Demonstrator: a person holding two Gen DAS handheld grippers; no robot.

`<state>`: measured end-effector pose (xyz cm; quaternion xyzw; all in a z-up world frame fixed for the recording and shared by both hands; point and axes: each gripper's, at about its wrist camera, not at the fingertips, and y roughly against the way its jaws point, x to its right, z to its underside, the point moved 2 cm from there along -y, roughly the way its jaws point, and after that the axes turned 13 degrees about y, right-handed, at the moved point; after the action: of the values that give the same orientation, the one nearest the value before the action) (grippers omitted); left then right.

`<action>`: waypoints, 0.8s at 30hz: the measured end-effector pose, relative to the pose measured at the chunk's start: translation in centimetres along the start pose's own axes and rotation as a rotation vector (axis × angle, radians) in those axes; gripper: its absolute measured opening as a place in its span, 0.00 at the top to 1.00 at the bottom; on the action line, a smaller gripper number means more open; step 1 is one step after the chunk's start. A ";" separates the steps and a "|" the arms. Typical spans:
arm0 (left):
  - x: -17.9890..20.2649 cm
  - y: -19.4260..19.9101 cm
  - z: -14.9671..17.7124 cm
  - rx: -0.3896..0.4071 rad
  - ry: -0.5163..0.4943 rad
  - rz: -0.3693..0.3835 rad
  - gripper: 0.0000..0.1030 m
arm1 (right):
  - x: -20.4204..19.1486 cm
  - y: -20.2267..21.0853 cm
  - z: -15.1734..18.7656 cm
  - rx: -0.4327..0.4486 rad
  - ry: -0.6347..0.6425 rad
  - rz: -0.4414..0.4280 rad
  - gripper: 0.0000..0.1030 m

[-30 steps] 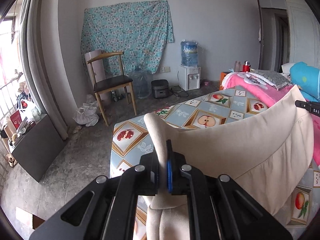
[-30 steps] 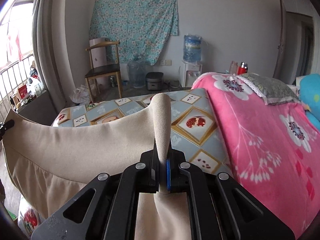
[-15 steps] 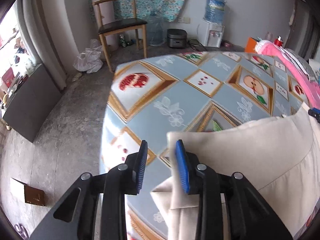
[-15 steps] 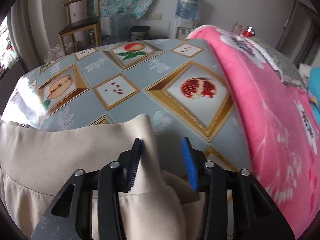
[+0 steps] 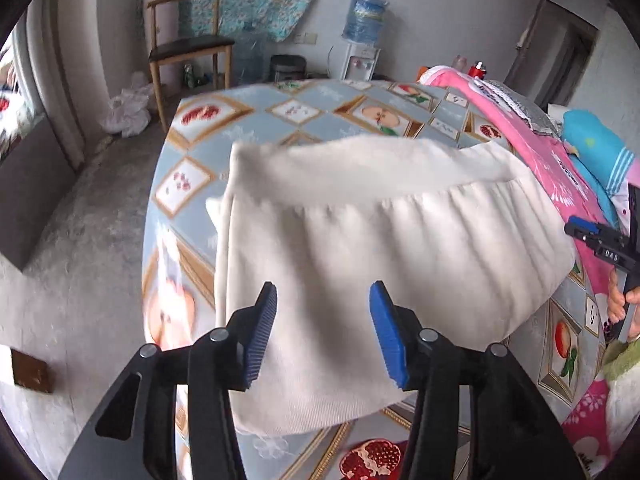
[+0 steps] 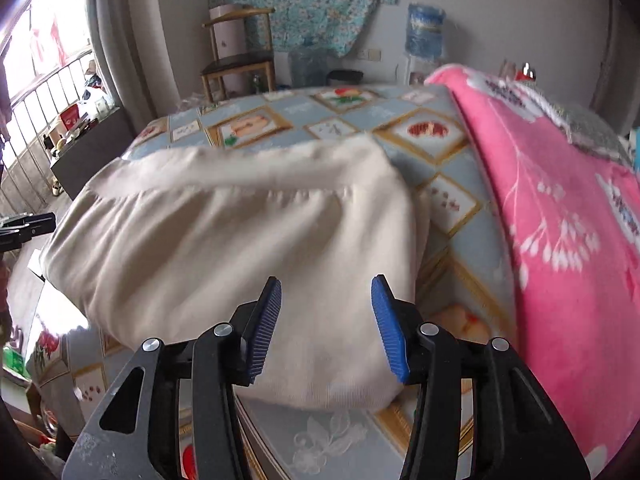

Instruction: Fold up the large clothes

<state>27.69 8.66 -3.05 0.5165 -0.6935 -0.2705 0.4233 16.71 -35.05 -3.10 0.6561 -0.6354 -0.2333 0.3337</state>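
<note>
A cream garment (image 5: 380, 232) lies folded on the bed's blue fruit-print cover (image 5: 248, 128), its gathered waistband at the far side. My left gripper (image 5: 323, 286) hovers over the garment's near left part. Its jaws are opening and the blue pads hold nothing. In the right wrist view the same garment (image 6: 240, 240) spreads left of centre on the cover (image 6: 452, 184). My right gripper (image 6: 326, 280) hangs above its near right corner, jaws opening too, with no cloth pinched. A hand (image 5: 618, 304) shows at the right edge of the left wrist view.
A pink flowered blanket (image 6: 560, 220) covers the bed's right side, with a blue pillow (image 5: 596, 156) beyond it. Left of the bed is grey floor with a brown box (image 5: 30, 372). A wooden chair (image 5: 188, 48) and a water dispenser (image 5: 362, 40) stand by the far wall.
Both grippers were shut on the garment's top corners and held it up. They came down, let go and opened wider; the garment now lies folded on the bed.
</note>
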 end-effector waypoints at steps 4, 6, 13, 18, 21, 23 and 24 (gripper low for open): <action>-1.7 -1.4 1.8 -0.020 0.084 0.004 0.54 | 1.4 -1.7 2.1 -0.047 -0.122 -0.041 0.61; -1.8 -0.3 1.7 -0.008 0.107 -0.012 0.54 | 1.5 -0.5 1.6 -0.044 -0.163 -0.013 0.66; 3.1 2.0 2.3 0.073 0.016 -0.006 0.43 | -4.2 4.5 -0.7 0.123 -0.113 0.002 0.43; 6.3 -3.1 4.1 0.008 -0.073 -0.128 0.28 | -9.9 -0.5 -0.4 0.023 0.004 0.029 0.35; 6.2 -3.3 4.6 0.050 -0.098 -0.143 0.24 | -10.9 -2.1 0.6 -0.020 0.041 0.094 0.35; 6.0 -2.4 4.3 0.058 -0.080 -0.146 0.24 | -10.9 -1.2 0.2 -0.037 0.015 0.096 0.35; 6.2 -1.9 4.2 0.076 -0.083 -0.142 0.25 | -11.1 -0.4 -0.3 -0.016 0.000 0.074 0.35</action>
<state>24.32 1.96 -4.77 0.5683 -0.6819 -0.2946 0.3539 16.24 -24.05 -4.50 0.6296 -0.6574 -0.2258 0.3471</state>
